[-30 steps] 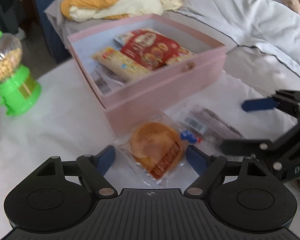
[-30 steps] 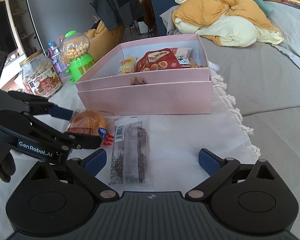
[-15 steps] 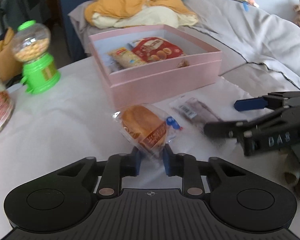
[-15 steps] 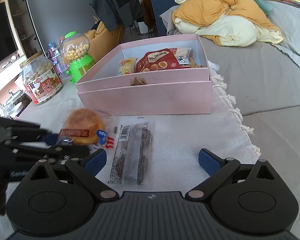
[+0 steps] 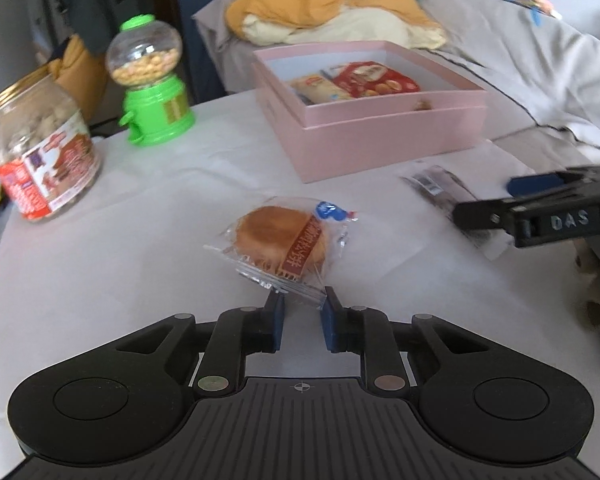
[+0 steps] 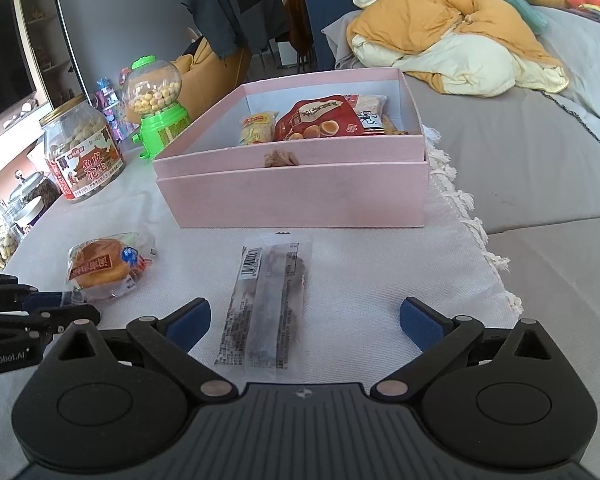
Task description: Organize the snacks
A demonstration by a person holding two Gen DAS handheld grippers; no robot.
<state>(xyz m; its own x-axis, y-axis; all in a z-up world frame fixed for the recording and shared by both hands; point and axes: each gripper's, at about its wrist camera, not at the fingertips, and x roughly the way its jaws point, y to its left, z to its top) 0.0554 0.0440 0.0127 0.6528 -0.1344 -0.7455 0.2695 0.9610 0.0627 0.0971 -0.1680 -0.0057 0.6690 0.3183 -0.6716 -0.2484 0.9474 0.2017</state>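
A round cake in a clear wrapper (image 5: 280,240) hangs just in front of my left gripper (image 5: 302,308), which is shut on the wrapper's near edge. From the right wrist view the same cake (image 6: 104,268) sits at the left, with the left gripper (image 6: 40,308) pinching its corner. My right gripper (image 6: 304,316) stands open, and a long dark snack packet (image 6: 268,304) lies flat on the cloth between its fingers, untouched. The open pink box (image 6: 292,196) behind holds several snack bags; it also shows in the left view as the pink box (image 5: 380,136).
A peanut jar (image 5: 40,156) and a green candy dispenser (image 5: 152,84) stand at the left on the white cloth. More jars (image 6: 4,224) sit at the far left. The cloth's fringed edge (image 6: 480,240) meets a grey bed with a yellow blanket (image 6: 452,36).
My left gripper went from open to shut on the cake's wrapper and drew back from the pink box with it, toward the jars. The right gripper stayed still and open.
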